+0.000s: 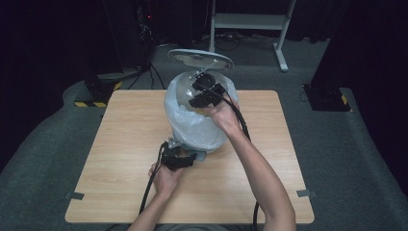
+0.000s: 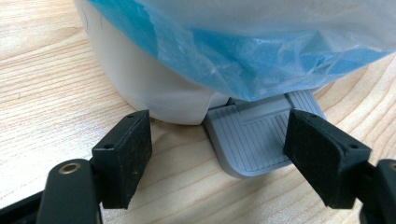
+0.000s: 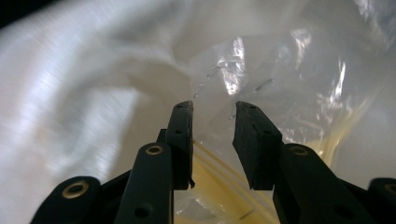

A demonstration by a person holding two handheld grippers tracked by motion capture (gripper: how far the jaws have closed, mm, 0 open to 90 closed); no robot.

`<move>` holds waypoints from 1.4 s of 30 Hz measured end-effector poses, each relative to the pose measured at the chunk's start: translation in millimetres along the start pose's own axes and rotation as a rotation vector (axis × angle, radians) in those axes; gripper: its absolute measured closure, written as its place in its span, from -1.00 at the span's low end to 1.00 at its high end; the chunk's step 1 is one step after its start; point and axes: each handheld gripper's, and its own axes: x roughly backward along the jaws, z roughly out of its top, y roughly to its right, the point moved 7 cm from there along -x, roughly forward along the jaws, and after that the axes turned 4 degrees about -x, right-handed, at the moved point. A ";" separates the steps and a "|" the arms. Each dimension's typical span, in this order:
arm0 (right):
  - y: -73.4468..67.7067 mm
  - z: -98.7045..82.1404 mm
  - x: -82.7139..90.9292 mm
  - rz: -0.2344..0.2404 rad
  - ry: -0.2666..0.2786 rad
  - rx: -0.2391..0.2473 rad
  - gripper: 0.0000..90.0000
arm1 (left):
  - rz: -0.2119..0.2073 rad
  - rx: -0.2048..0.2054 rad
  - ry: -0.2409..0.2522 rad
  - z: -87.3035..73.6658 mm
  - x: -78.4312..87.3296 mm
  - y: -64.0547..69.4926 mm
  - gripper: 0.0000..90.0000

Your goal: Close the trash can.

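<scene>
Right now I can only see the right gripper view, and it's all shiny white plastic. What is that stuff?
Observer: It's a bag lining a white bin on the wooden table. Your right gripper is at the bag's top.
Operator: Is the lid shut?
Observer: No, the lid stands open behind the bin.
Operator: Where's my other gripper?
Observer: The left gripper sits low at the bin's base, jaws wide open with the grey foot pedal between them.
</scene>
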 end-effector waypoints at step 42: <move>39.0 -65.7 82.3 0.026 0.432 -0.146 0.06 | 0.006 -0.005 0.005 0.0 0.6 1.0 -0.47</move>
